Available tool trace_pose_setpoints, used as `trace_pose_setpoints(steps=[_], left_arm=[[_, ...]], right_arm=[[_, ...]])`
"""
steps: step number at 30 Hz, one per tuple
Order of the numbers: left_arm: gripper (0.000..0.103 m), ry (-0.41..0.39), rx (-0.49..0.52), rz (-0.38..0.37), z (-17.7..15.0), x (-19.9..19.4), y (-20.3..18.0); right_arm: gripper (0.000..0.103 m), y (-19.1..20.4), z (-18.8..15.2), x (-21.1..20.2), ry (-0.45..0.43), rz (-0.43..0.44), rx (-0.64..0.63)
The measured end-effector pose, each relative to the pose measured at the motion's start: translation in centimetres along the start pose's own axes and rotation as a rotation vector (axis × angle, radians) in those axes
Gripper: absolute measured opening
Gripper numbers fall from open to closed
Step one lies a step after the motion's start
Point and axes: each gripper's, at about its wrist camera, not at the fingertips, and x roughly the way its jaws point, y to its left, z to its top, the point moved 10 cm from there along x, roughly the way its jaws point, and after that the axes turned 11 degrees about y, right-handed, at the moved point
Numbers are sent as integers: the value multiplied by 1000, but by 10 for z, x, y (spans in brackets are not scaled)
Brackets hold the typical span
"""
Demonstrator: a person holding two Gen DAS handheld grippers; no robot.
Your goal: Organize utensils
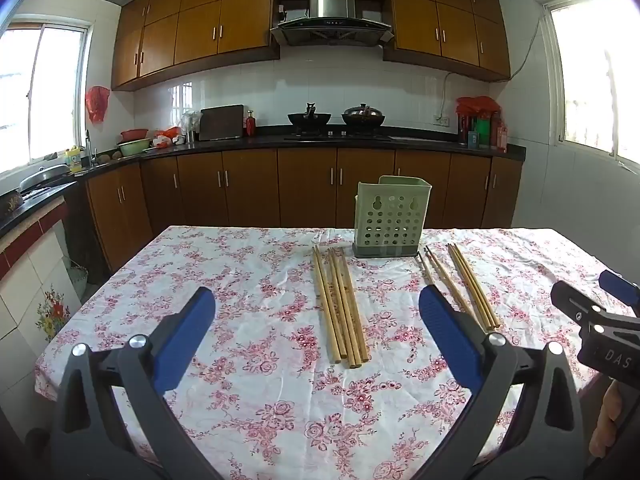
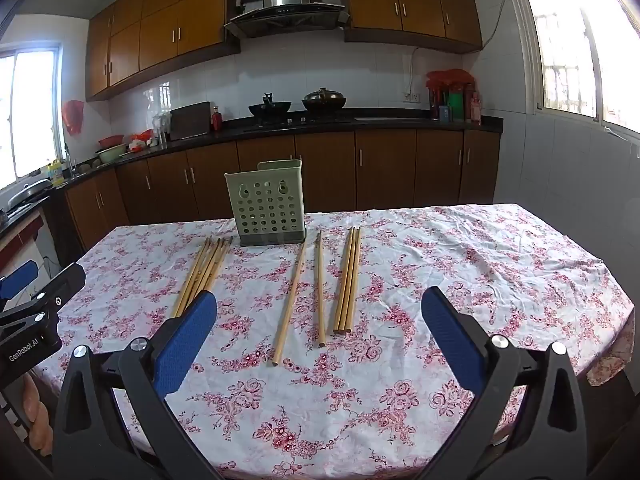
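My left gripper (image 1: 316, 320) and right gripper (image 2: 320, 320), both released, hover above chopsticks (image 2: 318, 288) lying mid-frame below the holder (image 2: 267, 206).

I see a white tablecloth (image 2: 460, 248) printed with pink and red flowers, tan wooden chopsticks (image 2: 347, 280), a pale green holder (image 2: 266, 204) punched with round holes over a grey base, brown cupboards (image 2: 324, 172), and blue pads (image 2: 184, 344) on black grippers
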Motion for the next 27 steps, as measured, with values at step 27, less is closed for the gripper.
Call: trace_pose_setpoints(steps=[27], left_arm=[[99,3,-2,-1,0,-1,-2]], right_arm=[[101,2,0,0,1,1,-2]])
